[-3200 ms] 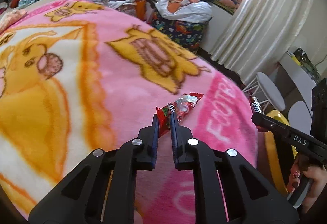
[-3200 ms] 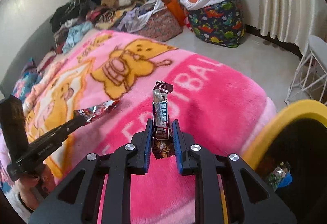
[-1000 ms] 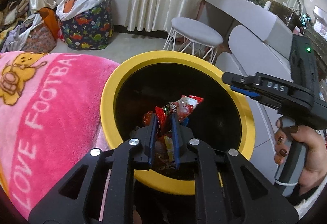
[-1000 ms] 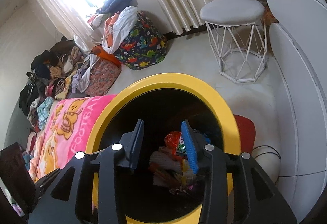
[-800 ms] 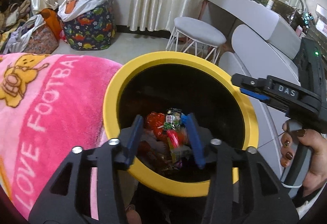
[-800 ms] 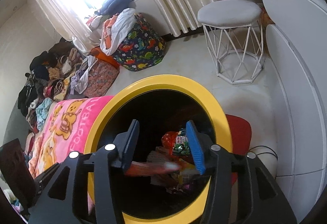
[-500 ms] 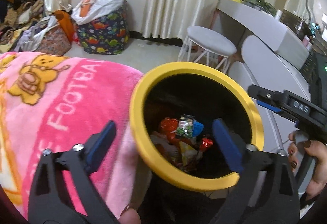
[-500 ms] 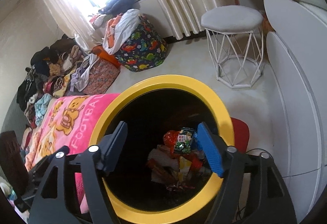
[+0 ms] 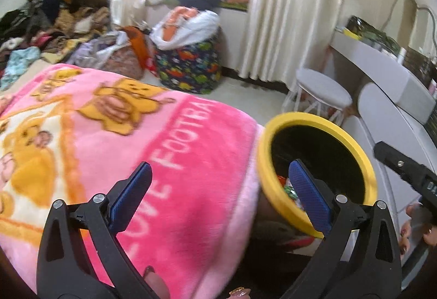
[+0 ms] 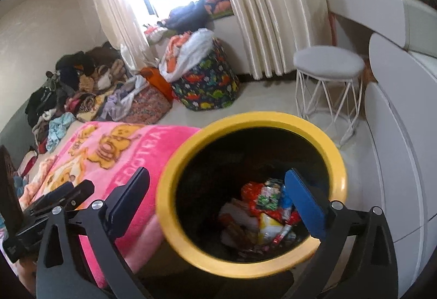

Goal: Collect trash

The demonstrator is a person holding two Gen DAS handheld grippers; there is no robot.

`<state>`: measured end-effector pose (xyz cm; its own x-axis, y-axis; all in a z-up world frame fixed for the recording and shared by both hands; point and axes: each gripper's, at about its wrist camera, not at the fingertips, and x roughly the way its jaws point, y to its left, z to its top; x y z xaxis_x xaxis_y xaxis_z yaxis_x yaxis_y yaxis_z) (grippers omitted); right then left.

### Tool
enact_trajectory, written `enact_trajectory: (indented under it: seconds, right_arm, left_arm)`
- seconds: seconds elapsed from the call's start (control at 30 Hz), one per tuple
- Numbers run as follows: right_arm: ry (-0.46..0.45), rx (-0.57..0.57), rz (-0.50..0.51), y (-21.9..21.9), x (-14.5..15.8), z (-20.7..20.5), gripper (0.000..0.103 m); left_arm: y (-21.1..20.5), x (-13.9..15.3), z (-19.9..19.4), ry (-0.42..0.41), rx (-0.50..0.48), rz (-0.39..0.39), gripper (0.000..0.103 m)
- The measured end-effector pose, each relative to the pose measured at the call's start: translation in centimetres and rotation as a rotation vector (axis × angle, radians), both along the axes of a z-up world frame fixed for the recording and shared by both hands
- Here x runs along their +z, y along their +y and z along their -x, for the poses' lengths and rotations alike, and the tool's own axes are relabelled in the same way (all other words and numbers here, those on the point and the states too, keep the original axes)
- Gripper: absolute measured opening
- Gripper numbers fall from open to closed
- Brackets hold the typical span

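Note:
A round bin with a yellow rim (image 10: pixel 336 162) and black inside stands against the bed's edge; it also shows in the left wrist view (image 9: pixel 363 162). Several snack wrappers (image 10: pixel 267 206) lie at its bottom. My right gripper (image 10: pixel 218 189) is wide open and empty above the bin. My left gripper (image 9: pixel 218 184) is wide open and empty over the pink blanket (image 9: pixel 136 135), at the bin's left. The right gripper's body (image 9: pixel 404 168) shows at the right edge of the left wrist view.
A white stool (image 10: pixel 327 67) stands beyond the bin, by a white desk (image 10: pixel 382 15). A dinosaur-print laundry bag (image 10: pixel 207 86) and heaps of clothes (image 10: pixel 82 86) lie on the floor by the curtains.
Both grippers opened and dropped their wrappers into the bin. The left gripper has since swung left, back over the blanket; the right has pulled back a little.

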<state>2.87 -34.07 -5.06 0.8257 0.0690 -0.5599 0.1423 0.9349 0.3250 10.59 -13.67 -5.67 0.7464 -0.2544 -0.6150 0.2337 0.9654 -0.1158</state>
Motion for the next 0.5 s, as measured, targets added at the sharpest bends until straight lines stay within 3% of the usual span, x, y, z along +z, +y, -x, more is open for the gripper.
enact_trajectory:
  seconds: [0.13,0.3,0.5]
  right_arm:
    - [-0.057,-0.033,-0.008,2.1,0.9,1.2,0.097]
    - [-0.163,-0.07,0.104,5.4,1.7,3.2,0.097]
    - [-0.297,-0.096,0.164,7.9,1.7,6.0,0.097]
  left_arm:
    - [2.5,0.6,1.0,-0.031,0.057,-0.007,0.092]
    - [5.2,1.1,2.8,-0.093,0.119,-0.036,0.092]
    - [7.6,1.2,5.0,-0.168,0.162,-0.047,0.092]
